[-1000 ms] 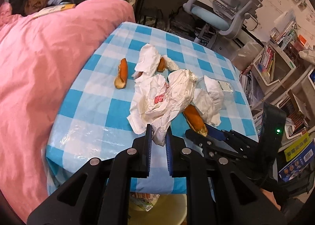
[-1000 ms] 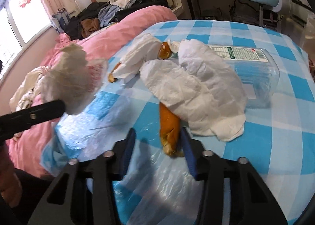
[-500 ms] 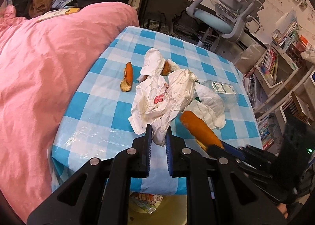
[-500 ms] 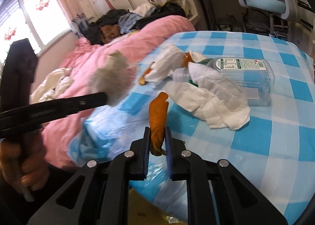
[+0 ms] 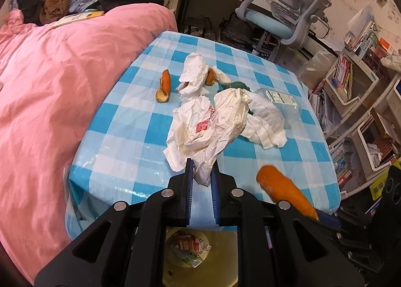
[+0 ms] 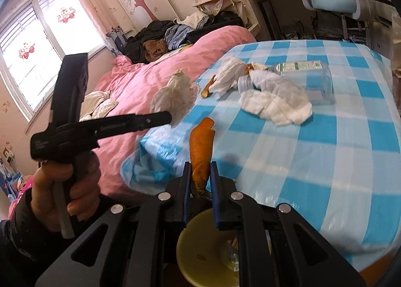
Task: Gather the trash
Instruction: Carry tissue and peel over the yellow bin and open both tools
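The right tongs [image 6: 200, 179] are pinching an orange peel [image 6: 201, 151] by its lower end, so the peel stands upright between the blue pads, off the desk [image 6: 325, 161], with a yellow bin [image 6: 200, 262] directly below at 6 o'clock. The left tongs [image 5: 202, 181] are pressed onto a crumpled white paper wrapper [image 5: 213, 131] at its bottom tip; from the right wrist view that wad hangs in the air past the desk's left edge, over the pink bed [image 5: 50, 98]. A hand [image 6: 62, 194] in a dark sleeve grips the left tool's handle at 8 o'clock in the right view. In the left view the held peel shows at 4 o'clock of the left tongs, and the bin lies at 6 o'clock with a printed wrapper [image 5: 188, 246] inside. On the blue-and-white checked cloth, beyond the wrapper at 12 o'clock, lie a white tissue [image 5: 193, 76] with a small peel piece [image 5: 210, 77] just beside it, and another peel [image 5: 164, 86] at 11 o'clock, apart from the tissue. At 1 o'clock a second white tissue [image 5: 265, 124] rests against a clear plastic bottle [image 5: 280, 98] lying on its side. A blue-grey office chair [image 5: 288, 11] stands beyond the far edge of the desk, and bookshelves [image 5: 351, 81] stand at 3 o'clock.
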`<state>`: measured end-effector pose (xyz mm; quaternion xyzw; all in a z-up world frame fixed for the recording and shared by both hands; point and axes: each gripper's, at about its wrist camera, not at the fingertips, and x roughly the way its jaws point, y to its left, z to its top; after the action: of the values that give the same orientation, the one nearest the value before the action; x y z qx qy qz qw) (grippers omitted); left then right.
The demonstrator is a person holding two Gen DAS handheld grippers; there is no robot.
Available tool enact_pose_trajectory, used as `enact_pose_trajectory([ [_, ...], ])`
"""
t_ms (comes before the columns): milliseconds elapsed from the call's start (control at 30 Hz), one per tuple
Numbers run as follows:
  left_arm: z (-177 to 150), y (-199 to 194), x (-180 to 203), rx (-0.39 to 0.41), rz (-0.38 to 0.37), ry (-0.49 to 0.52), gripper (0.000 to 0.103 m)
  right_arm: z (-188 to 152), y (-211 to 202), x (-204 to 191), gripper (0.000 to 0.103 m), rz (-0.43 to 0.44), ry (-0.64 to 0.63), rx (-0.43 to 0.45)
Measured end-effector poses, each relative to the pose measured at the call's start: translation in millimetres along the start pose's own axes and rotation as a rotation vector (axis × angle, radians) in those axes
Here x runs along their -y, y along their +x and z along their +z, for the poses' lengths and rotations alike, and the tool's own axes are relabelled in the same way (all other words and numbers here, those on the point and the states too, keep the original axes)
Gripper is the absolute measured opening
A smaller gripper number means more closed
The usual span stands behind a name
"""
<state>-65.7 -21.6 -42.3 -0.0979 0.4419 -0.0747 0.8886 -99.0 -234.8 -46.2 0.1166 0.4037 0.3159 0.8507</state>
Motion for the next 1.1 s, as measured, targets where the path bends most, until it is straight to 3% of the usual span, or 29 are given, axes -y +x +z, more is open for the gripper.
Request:
enact_pose_trajectory([
  [367, -31.2, -8.2, 7.1, -0.020, 0.005, 0.026, 0.013, -48.9, -6.2, -8.6, 0.015, -0.008, 0.019, -0.110],
  [667, -55.9, -14.6, 16.0, -0.038, 0.011, 0.060, 0.013, -66.5, 6.8, -14.1, 0.015, -0.022, 0.006, -0.188],
  [1100, -82.8, -19.6, 23.7, -0.067, 0.016, 0.089, 0.013, -75.9, 8.3, -15.9, 0.017, -0.035, -0.005, -0.205],
])
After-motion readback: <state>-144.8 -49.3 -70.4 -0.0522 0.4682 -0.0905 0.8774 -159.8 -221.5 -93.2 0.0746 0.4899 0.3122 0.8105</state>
